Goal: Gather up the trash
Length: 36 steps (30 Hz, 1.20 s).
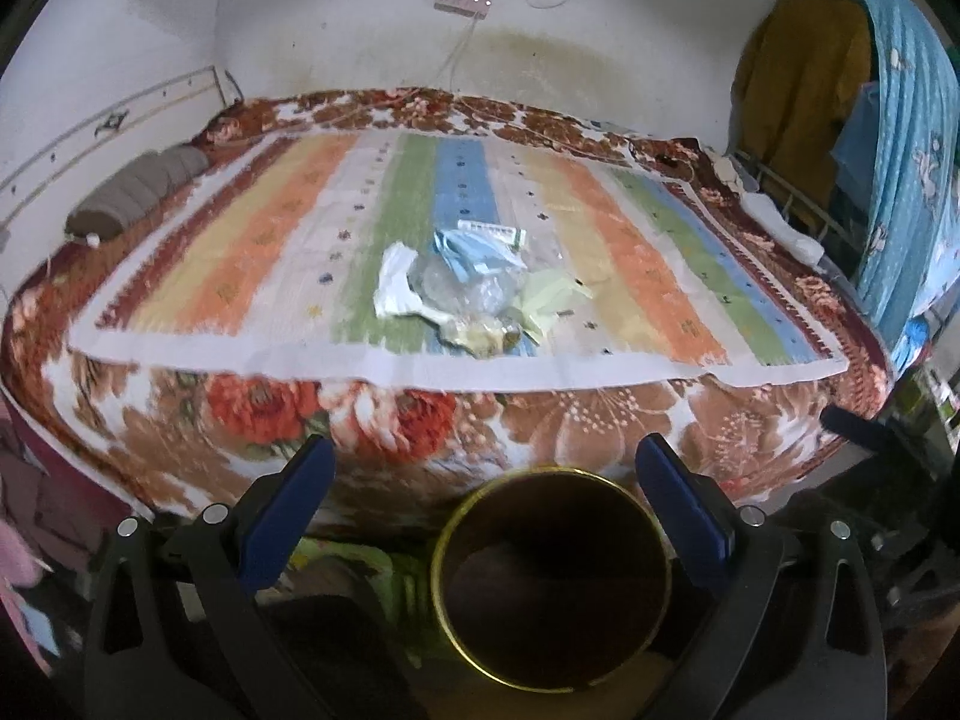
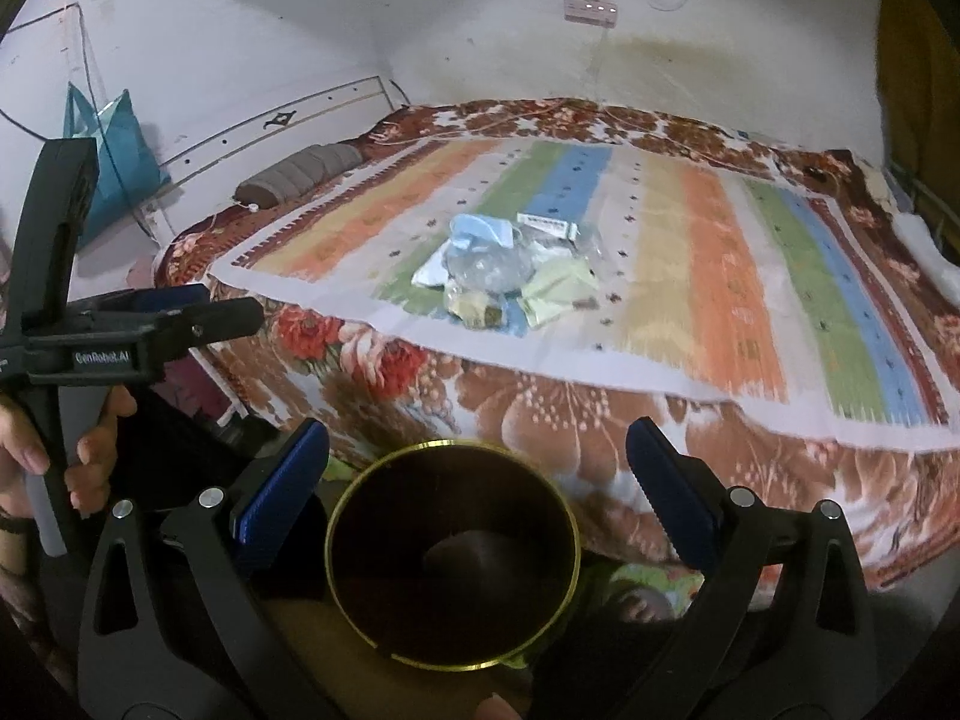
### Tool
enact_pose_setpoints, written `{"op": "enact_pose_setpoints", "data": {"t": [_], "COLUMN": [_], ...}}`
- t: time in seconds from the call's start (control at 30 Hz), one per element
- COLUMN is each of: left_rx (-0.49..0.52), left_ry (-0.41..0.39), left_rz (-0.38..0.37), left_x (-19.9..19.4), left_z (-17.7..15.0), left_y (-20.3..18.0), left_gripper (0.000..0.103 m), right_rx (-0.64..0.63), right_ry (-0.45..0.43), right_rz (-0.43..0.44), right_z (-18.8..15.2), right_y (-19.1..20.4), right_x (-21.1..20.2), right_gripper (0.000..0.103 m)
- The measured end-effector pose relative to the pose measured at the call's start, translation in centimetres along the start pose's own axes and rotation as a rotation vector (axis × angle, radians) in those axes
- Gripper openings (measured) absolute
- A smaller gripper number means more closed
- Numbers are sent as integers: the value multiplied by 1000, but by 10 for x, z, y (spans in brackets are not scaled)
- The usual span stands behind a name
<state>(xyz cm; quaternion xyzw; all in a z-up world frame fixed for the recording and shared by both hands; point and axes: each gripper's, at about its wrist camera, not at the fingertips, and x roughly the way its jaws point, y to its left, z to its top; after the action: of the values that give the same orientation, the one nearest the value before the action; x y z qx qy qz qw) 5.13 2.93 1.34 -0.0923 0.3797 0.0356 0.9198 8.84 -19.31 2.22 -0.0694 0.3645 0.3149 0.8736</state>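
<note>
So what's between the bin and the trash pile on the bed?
Only bedding: the floral blanket over the edge, then the striped sheet up to the trash pile. Both wrist views show it beyond the bin.

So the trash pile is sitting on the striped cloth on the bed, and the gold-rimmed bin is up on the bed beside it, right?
Not quite. The trash pile does sit on the striped cloth on the bed, but the gold-rimmed bin is down on the floor in front of the bed, not on it. The right wrist view shows this best.
</note>
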Motion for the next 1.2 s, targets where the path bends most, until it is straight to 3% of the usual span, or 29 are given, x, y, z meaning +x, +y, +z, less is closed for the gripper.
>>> {"op": "enact_pose_setpoints", "data": {"t": [0.23,0.47,0.9,1.2], "left_rx": [28,45,-16,-67], "left_ry": [-4,16,90,128], "left_rz": [57,96,27,-10], "left_x": [10,30,93,145], "left_z": [31,57,115,145], "left_y": [13,21,32,51], "left_gripper": [98,98,98,98], "right_rx": [-50,-30,-14,-14], "right_ry": [-19,7,51,83], "right_rz": [-23,22,-47,1], "right_z": [41,70,115,132], "right_y": [-10,-27,-51,-51], "right_x": [12,36,96,134], "right_gripper": [94,94,94,95]}}
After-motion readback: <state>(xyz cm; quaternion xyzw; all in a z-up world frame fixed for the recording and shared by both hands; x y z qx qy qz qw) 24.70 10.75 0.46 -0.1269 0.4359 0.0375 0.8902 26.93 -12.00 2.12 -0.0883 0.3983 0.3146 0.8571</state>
